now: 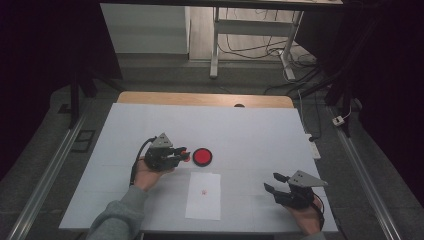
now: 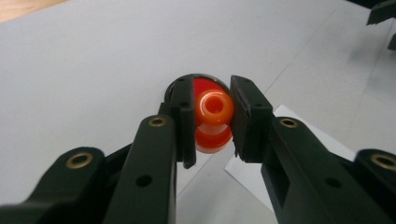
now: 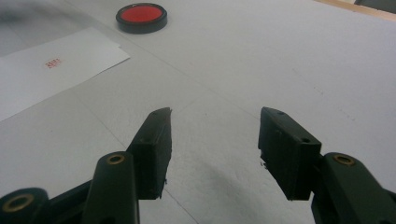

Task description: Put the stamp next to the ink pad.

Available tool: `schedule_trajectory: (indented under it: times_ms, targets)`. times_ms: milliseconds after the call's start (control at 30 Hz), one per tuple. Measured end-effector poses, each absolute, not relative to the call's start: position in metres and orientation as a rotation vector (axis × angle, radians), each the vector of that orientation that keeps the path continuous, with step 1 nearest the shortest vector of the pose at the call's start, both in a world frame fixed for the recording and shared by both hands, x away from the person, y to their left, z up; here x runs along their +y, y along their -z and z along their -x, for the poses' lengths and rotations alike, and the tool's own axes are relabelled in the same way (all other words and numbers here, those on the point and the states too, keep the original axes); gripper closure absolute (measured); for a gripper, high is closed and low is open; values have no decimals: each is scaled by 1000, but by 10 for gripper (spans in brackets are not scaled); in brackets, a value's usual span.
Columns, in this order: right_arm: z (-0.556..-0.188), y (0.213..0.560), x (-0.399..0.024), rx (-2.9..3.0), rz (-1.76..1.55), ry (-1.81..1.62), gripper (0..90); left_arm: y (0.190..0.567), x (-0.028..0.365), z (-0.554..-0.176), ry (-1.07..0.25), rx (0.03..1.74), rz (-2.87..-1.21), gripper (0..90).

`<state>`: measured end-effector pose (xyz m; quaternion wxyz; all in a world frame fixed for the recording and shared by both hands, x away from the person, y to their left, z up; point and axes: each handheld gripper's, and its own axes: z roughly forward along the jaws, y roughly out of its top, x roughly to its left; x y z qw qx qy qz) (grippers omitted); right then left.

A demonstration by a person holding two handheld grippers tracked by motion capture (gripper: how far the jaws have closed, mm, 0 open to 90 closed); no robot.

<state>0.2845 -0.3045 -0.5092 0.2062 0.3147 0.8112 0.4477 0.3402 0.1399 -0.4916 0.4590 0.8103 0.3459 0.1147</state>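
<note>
Orange stamp (image 2: 214, 119) sits clamped between the fingers (image 2: 184, 121) of the left gripper (image 1: 176, 154), held off the tabletop (image 1: 250, 130) near its middle, with the red ink pad (image 1: 202, 157) just beyond the fingertips. Its long axis runs roughly upright between the fingers (hollow end toward the camera). A white paper sheet (image 1: 203, 196) lies toward the near edge. The right gripper (image 1: 275, 183) hangs by the near right corner, fingers wide and empty, so the left hand is nearer both pad and sheet.

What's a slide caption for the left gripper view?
Left hand-held gripper shut on an orange stamp, just short of the red ink pad.
</note>
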Motion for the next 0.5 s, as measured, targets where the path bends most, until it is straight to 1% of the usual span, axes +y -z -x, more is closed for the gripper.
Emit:
schedule_trajectory:
  times_ms: [500]
  targets:
    - [-286,511,-304,2272,-881,-1245,436,516,134,-353,-294,904,-2071,719]
